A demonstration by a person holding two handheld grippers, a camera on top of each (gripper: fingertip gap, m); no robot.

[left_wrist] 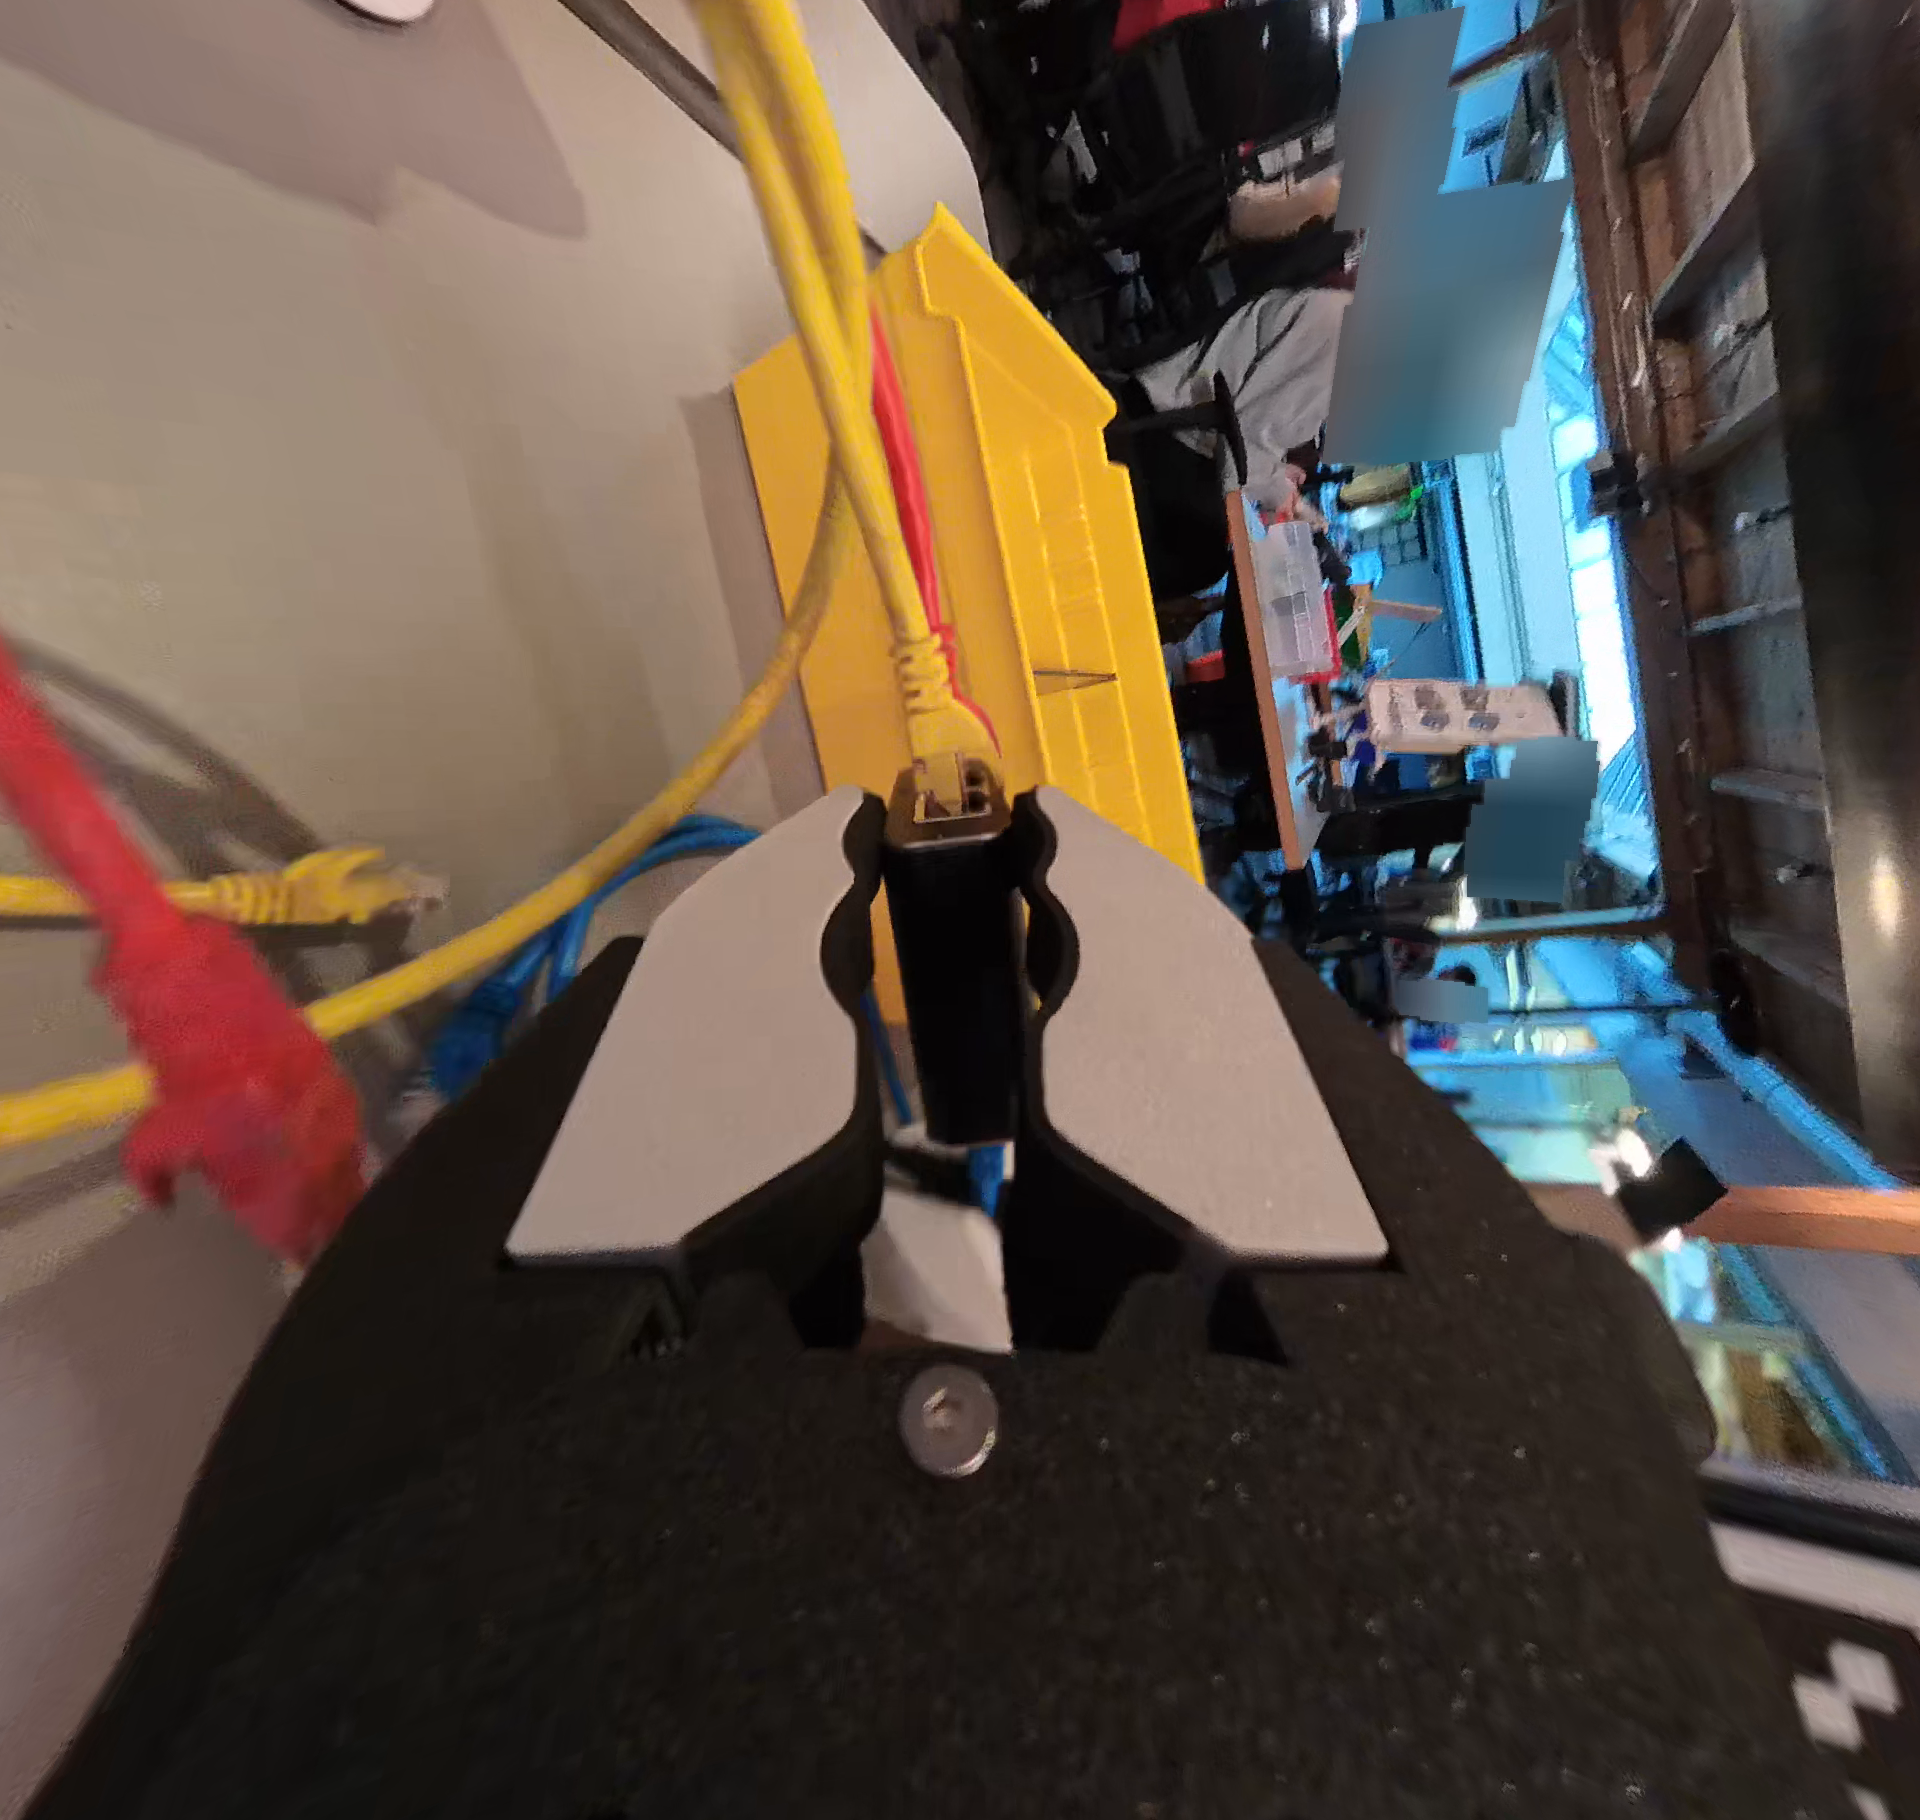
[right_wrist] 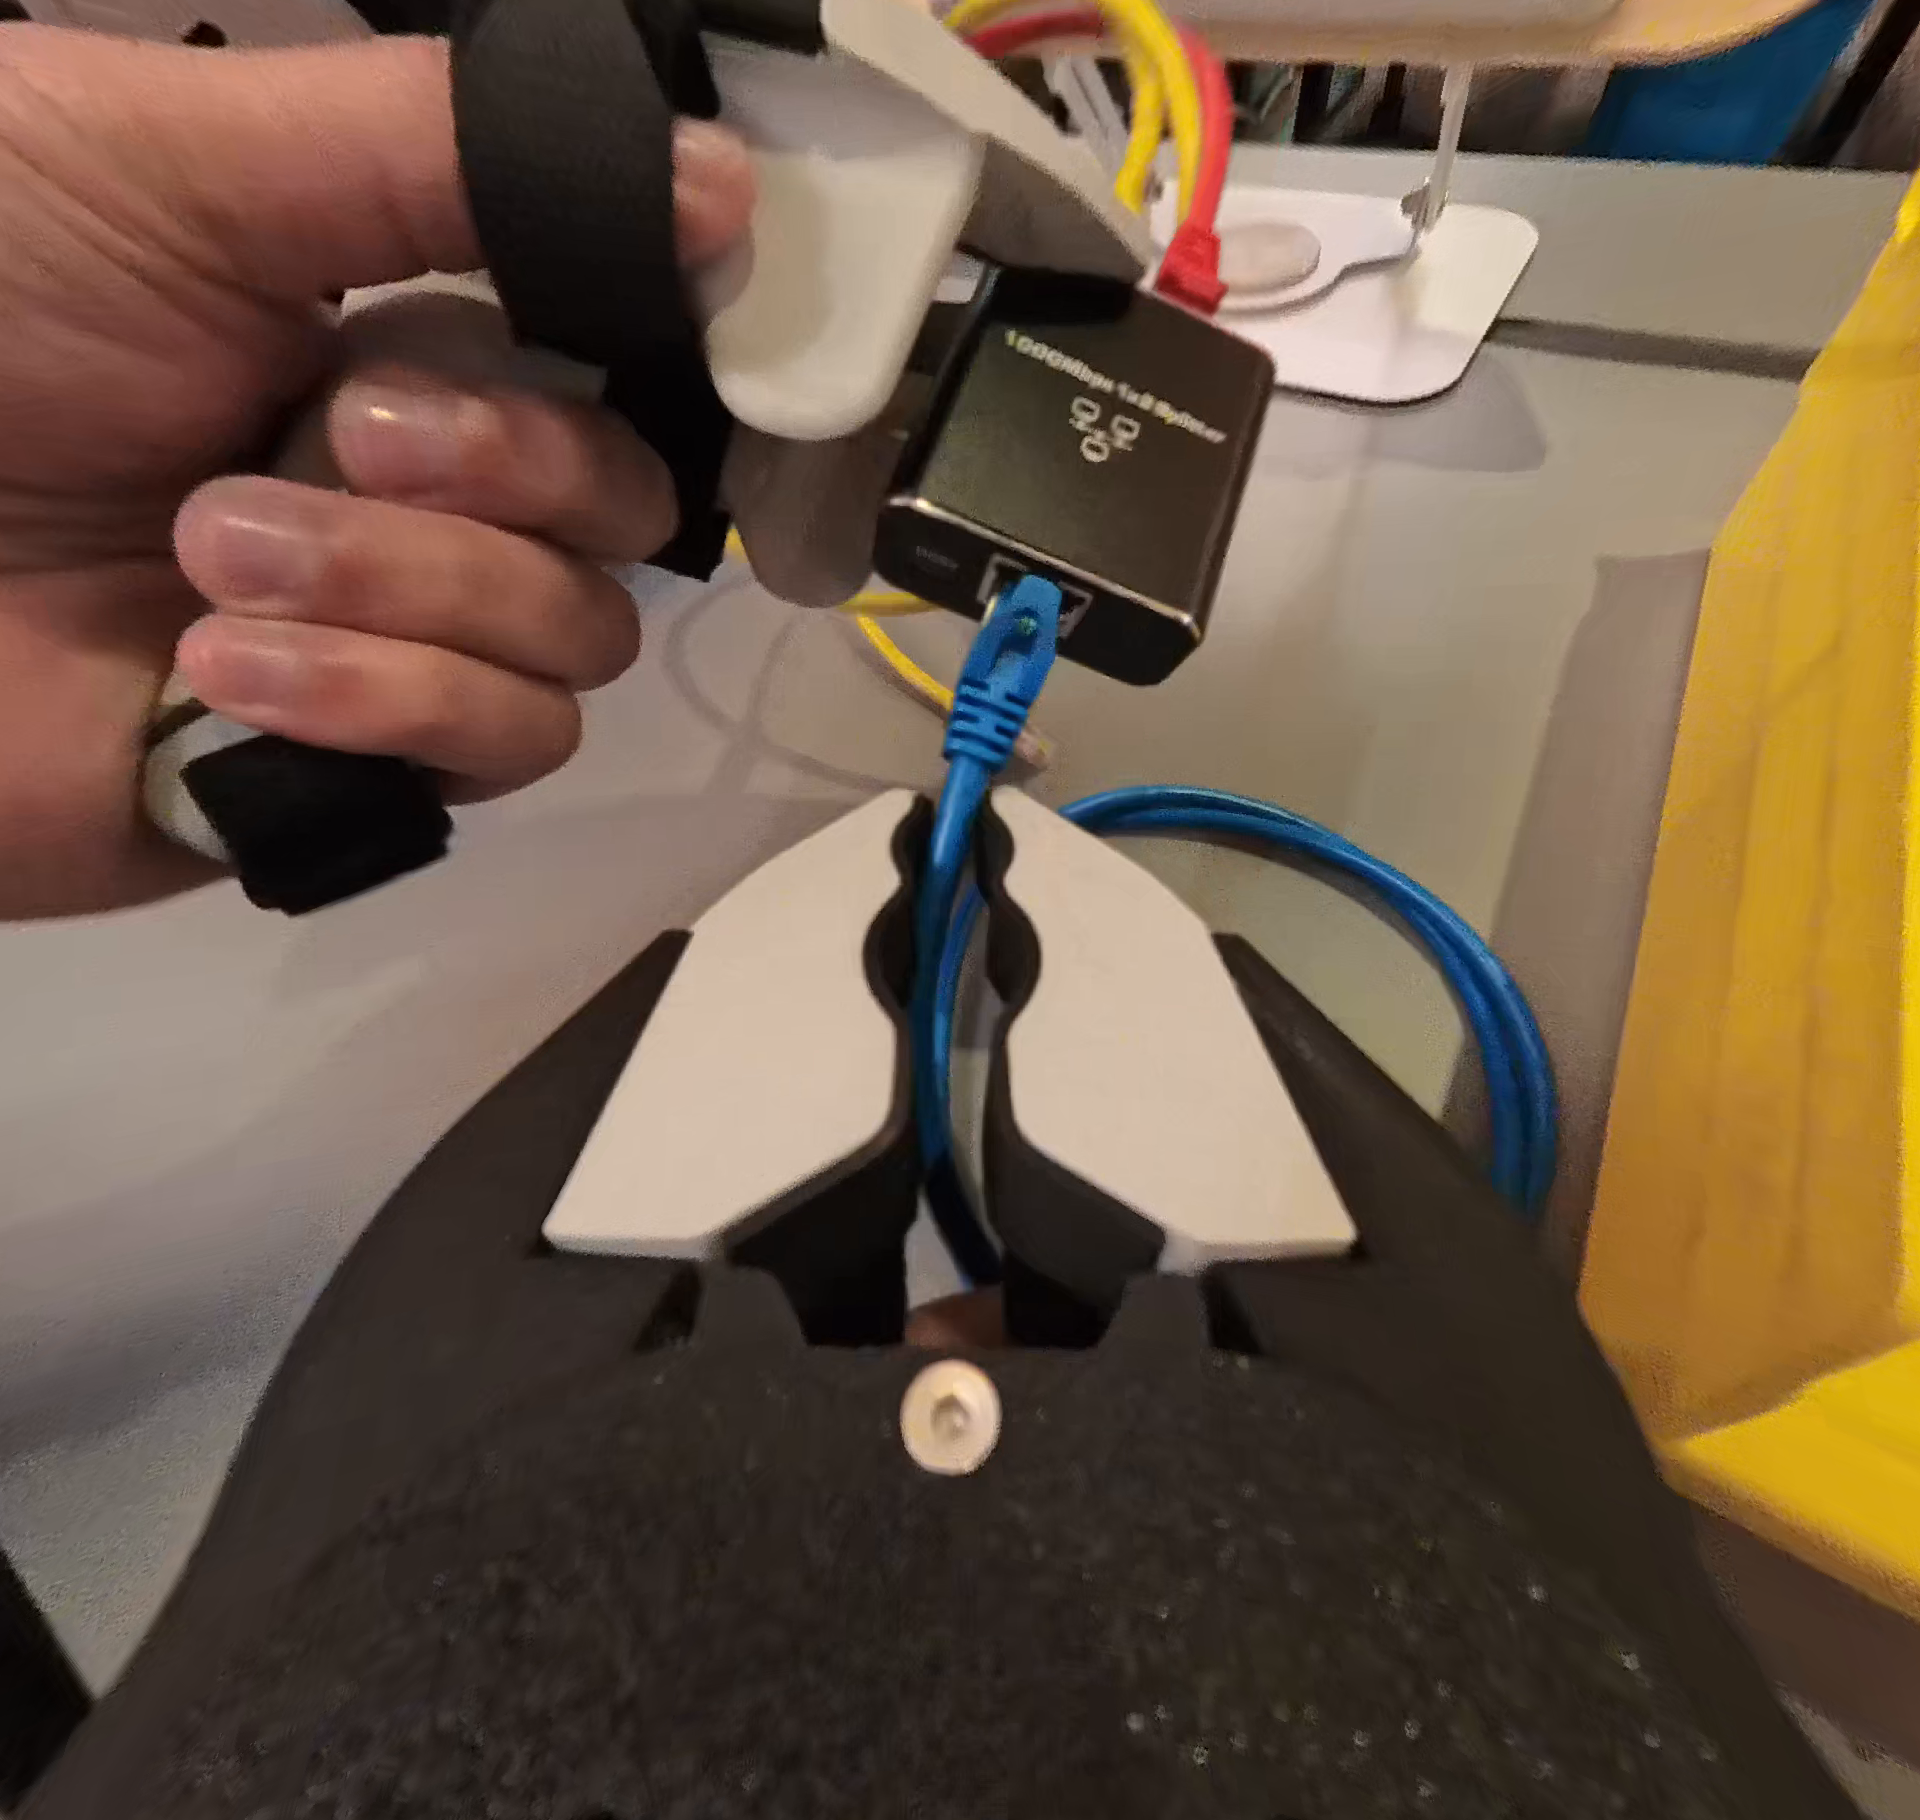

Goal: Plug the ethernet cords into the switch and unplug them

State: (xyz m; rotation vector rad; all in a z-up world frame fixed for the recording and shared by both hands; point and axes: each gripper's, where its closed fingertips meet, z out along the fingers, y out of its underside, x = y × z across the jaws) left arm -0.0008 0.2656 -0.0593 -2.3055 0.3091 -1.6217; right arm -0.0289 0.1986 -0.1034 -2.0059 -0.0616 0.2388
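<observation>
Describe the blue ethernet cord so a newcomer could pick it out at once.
Start at the small black switch held above the grey table by the left gripper. From the port on its near face a cord runs down into the shut fingers of the right gripper: that is the blue ethernet cord, looping on the table behind. Its neighbours are yellow or red; only this one is blue.

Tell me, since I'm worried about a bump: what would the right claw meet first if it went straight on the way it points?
Probably the small black box switch: it sits straight ahead of the right claw, which grips the blue ethernet cord whose plug is at the near port. Depth is unclear.
</observation>
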